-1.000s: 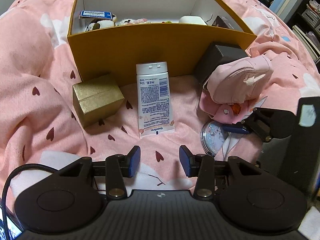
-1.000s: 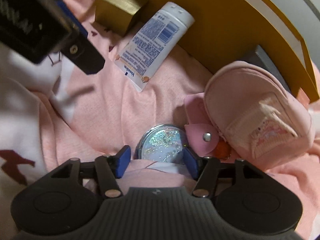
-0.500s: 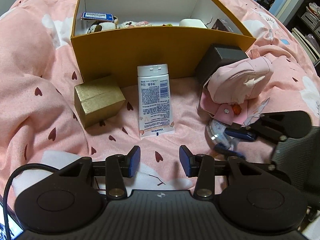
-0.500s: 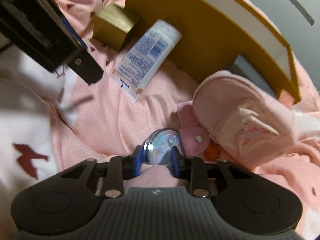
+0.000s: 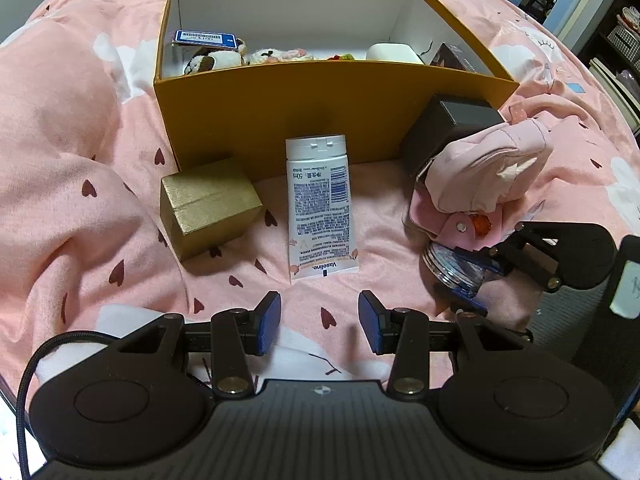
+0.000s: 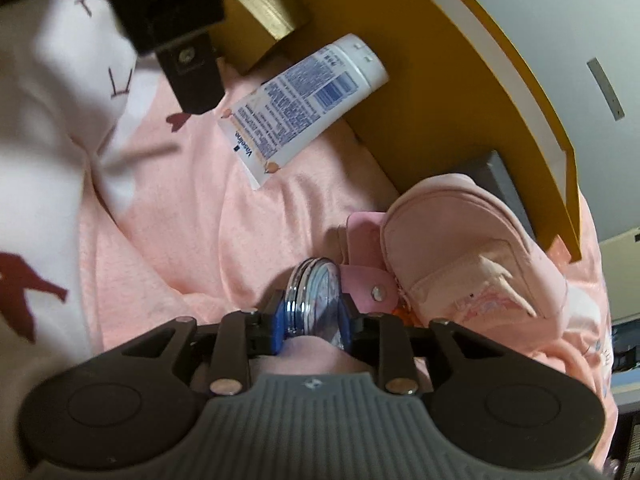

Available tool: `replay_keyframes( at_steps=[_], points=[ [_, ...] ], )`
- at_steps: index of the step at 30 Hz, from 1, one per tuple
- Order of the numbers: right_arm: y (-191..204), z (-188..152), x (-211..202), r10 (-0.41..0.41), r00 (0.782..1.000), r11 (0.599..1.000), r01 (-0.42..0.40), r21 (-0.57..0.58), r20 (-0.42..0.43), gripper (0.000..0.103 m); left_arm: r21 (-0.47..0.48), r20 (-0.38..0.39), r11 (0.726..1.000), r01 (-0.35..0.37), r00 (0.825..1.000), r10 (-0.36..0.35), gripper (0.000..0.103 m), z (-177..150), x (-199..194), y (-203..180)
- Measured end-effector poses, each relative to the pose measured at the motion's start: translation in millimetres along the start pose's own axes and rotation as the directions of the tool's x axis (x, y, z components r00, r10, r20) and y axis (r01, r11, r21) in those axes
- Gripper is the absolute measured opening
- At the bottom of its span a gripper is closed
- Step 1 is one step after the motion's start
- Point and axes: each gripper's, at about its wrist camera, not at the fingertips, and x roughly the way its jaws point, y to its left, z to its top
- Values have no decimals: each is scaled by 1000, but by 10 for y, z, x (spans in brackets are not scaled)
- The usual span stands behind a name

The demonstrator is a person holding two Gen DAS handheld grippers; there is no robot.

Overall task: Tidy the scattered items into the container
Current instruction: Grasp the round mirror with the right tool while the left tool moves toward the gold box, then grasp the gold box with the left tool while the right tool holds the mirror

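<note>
A yellow box (image 5: 280,108) with several items inside stands on the pink bedspread. In front of it lie a gold box (image 5: 208,206), a white Vaseline tube (image 5: 320,212), a black box (image 5: 448,128) and a pink pouch (image 5: 488,172). My right gripper (image 6: 312,320) is shut on a round glittery compact mirror (image 6: 316,296), tilted on edge next to the pouch (image 6: 460,248); it also shows in the left wrist view (image 5: 452,270). My left gripper (image 5: 320,320) is open and empty, just short of the tube's bottom end.
The bedspread (image 5: 80,160) bulges in a soft fold at the left of the gold box. The yellow box wall (image 6: 460,92) rises behind the tube (image 6: 304,100) and pouch. Shelves stand off the bed's right edge (image 5: 624,40).
My right gripper closed on the compact mirror and tipped it up off the bedspread onto its edge. My left gripper stayed open in place.
</note>
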Motion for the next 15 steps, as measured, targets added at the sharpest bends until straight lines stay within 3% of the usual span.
replay_keyframes(
  at_steps=[5, 8, 11, 15],
  points=[
    [-94, -20, -113, 7, 999, 999, -9, 32, 43, 19, 1, 8, 1000, -6, 1000, 6, 50, 7, -22, -2],
    [-331, -4, -281, 89, 991, 986, -102, 135, 97, 15, 4, 15, 1000, -14, 1000, 14, 50, 16, -37, 0],
    [-614, 51, -422, 201, 966, 935, -238, 262, 162, 15, 12, 22, 1000, -23, 1000, 23, 50, 24, -49, 5],
    [-840, 108, -478, 282, 938, 870, -339, 358, 203, 15, 41, 41, 998, -55, 998, 54, 50, 53, -79, 5]
  ],
)
